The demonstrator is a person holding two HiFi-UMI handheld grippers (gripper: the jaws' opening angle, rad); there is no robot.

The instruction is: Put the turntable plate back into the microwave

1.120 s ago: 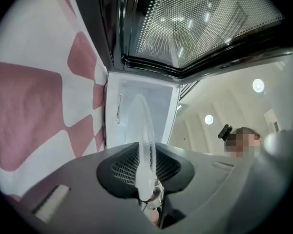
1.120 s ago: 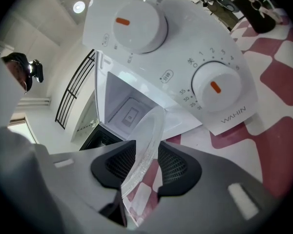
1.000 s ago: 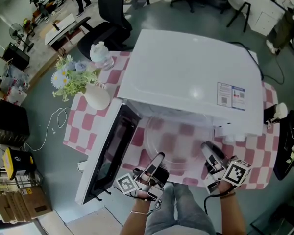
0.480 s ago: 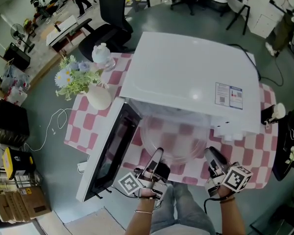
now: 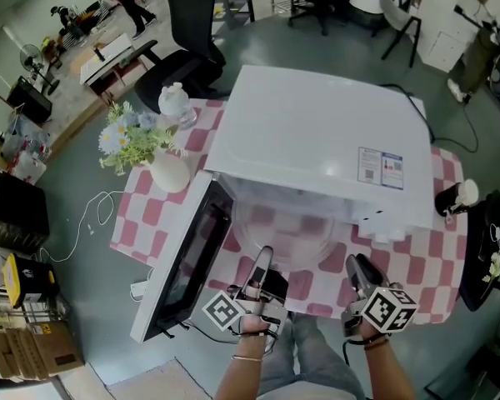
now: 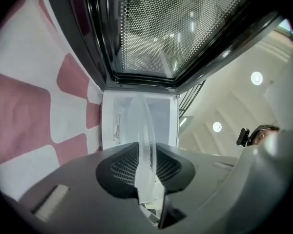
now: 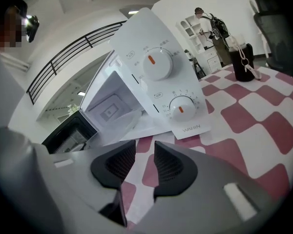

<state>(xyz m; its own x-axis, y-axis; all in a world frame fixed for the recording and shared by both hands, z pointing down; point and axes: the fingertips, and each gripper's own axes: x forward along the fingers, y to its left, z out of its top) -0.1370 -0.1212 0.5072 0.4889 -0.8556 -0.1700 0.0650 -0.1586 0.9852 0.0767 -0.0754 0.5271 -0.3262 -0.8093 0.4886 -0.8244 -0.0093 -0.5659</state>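
Note:
The clear glass turntable plate (image 5: 282, 230) is held level at the mouth of the white microwave (image 5: 317, 136), its far half under the roof. My left gripper (image 5: 261, 262) is shut on the plate's near rim. In the left gripper view the plate (image 6: 142, 130) runs edge-on between the pads towards the white cavity (image 6: 161, 118). My right gripper (image 5: 356, 270) hovers in front of the control panel (image 7: 163, 67), to the right of the plate. Its jaws stand a little apart with nothing between them (image 7: 144, 162).
The microwave door (image 5: 183, 257) stands swung open at the left, close to my left gripper. On the pink checked tablecloth (image 5: 146, 211) are a white vase of flowers (image 5: 165, 167), a glass jar (image 5: 173, 98) and a black cup (image 5: 452, 200).
The plate has moved away from me, deeper into the microwave's opening, carried by my left gripper. My right gripper has drifted slightly and now sits clear of the plate's rim.

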